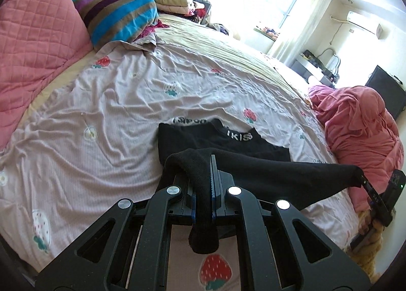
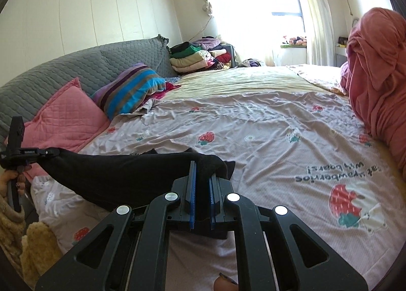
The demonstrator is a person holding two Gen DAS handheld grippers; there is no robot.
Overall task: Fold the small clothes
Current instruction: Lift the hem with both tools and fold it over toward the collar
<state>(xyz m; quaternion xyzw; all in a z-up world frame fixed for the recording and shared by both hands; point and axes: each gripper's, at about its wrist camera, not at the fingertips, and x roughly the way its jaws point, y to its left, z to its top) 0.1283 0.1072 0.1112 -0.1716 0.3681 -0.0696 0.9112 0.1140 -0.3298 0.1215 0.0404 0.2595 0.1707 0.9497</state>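
Two grippers share one black sock (image 1: 266, 174): the left gripper (image 1: 207, 176) has its jaws clamped on one end, with the sock's tip hanging down between the blue pads, and the right gripper (image 2: 203, 179) pinches the other end the same way. Between them the sock is stretched out in the air above the bed, sagging a little along its lower edge. In the left wrist view the right gripper shows at the far right edge, held by a hand (image 1: 370, 225); in the right wrist view the left gripper sits at the left edge in a hand with dark painted nails (image 2: 12, 179).

Just beyond the sock, flat on the strawberry-print sheet (image 1: 114, 103), lies a folded black garment (image 1: 203, 136) with white lettering on its band. Farther off are a pink quilted pillow (image 1: 38, 45), a striped pillow (image 1: 119, 14), a stack of folded clothes (image 2: 198, 57) by the grey headboard (image 2: 76, 67), and a bunched pink blanket (image 2: 375, 67).
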